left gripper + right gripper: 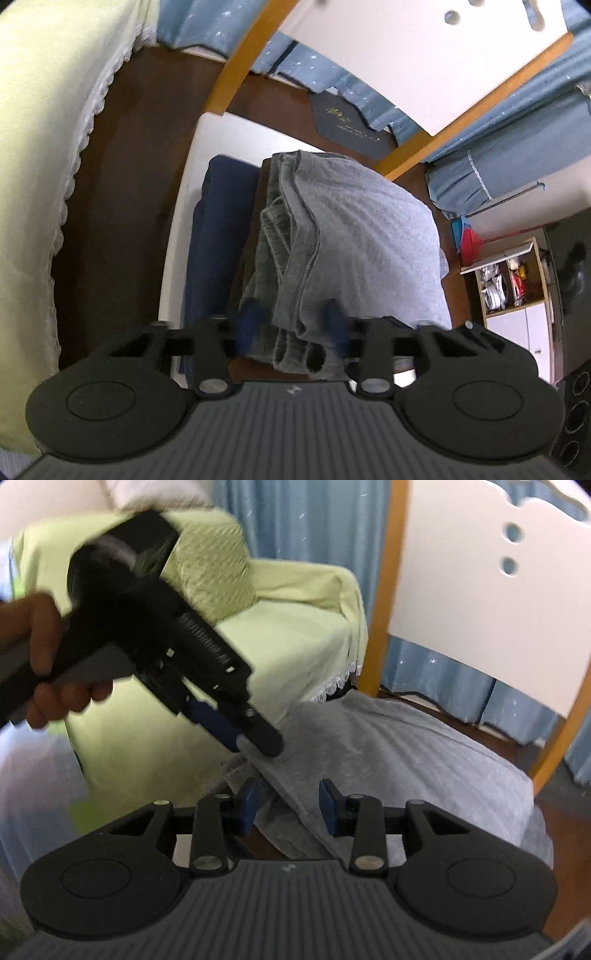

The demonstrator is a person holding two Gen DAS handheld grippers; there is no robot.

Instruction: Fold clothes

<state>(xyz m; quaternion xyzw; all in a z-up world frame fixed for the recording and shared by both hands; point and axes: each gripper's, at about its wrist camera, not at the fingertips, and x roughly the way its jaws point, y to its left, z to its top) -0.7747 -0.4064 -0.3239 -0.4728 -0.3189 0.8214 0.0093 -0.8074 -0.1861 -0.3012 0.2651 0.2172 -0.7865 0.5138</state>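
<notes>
A grey garment lies folded over on a white table, with several bunched layers along its left edge. My left gripper is shut on that bunched grey edge; it also shows from the side in the right wrist view, a hand holding it, its tips pinching the cloth. The same grey garment spreads ahead in the right wrist view. My right gripper is open, its blue pads either side of a grey fold and apart from it.
A folded dark blue garment lies left of the grey one. A pale green covered sofa stands beyond. A white chair back with an orange frame is at the right, a shelf unit further off. Brown floor surrounds the table.
</notes>
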